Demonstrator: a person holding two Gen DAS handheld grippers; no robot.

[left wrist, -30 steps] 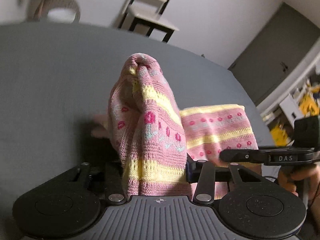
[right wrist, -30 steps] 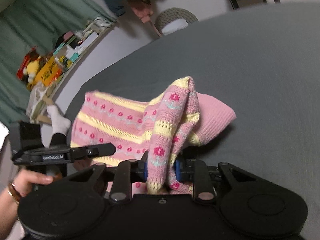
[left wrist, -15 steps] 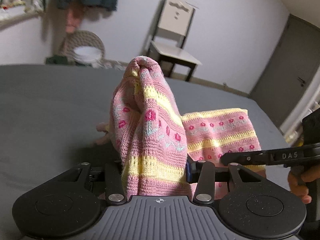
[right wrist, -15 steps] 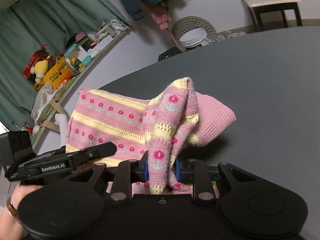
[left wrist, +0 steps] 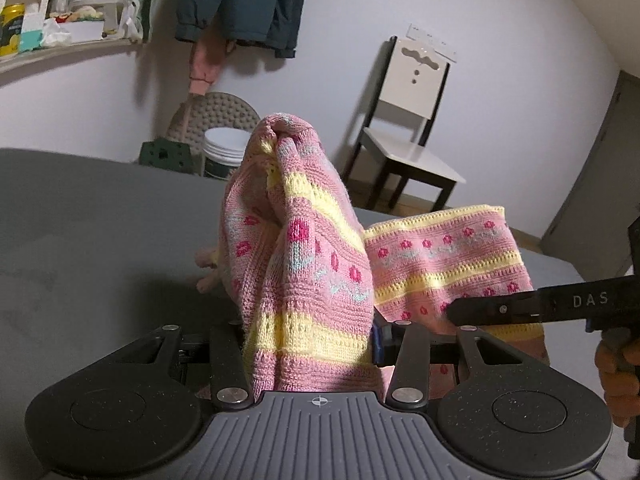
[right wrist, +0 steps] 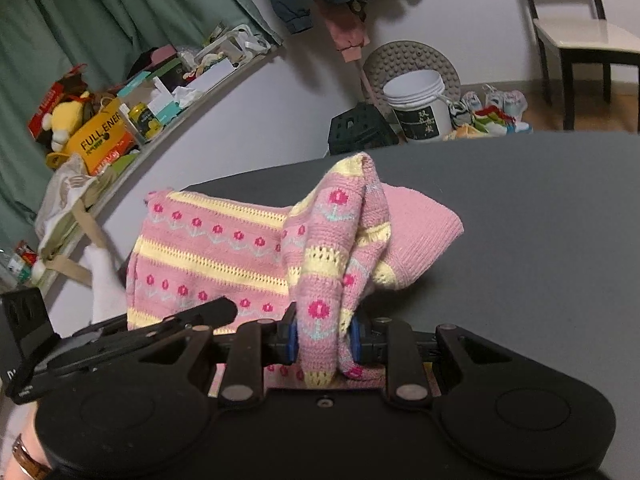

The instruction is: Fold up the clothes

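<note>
A pink knit sweater (left wrist: 312, 264) with yellow stripes and red flowers is lifted at two bunched corners over a grey table (left wrist: 100, 216). My left gripper (left wrist: 310, 344) is shut on one bunch, which rises in a peak ahead of it. The right gripper's black body (left wrist: 532, 304) shows at the right edge of that view. In the right wrist view, my right gripper (right wrist: 322, 340) is shut on another bunch of the sweater (right wrist: 224, 248), whose striped body stretches to the left. The left gripper's body (right wrist: 128, 336) lies low at the left. A plain pink part sticks out to the right.
The grey table (right wrist: 540, 248) stretches wide to the right. Behind it stand a white chair (left wrist: 412, 120), a white bucket (right wrist: 420, 108), a dark stool (right wrist: 360, 128) and a cluttered shelf (right wrist: 120, 120). Hung jackets (left wrist: 240, 4) are on the wall. A hand (left wrist: 616, 372) holds the right gripper.
Both grippers have tilted upward with the sweater, so more of the room and less of the table shows. The grips on the sweater are unchanged.
</note>
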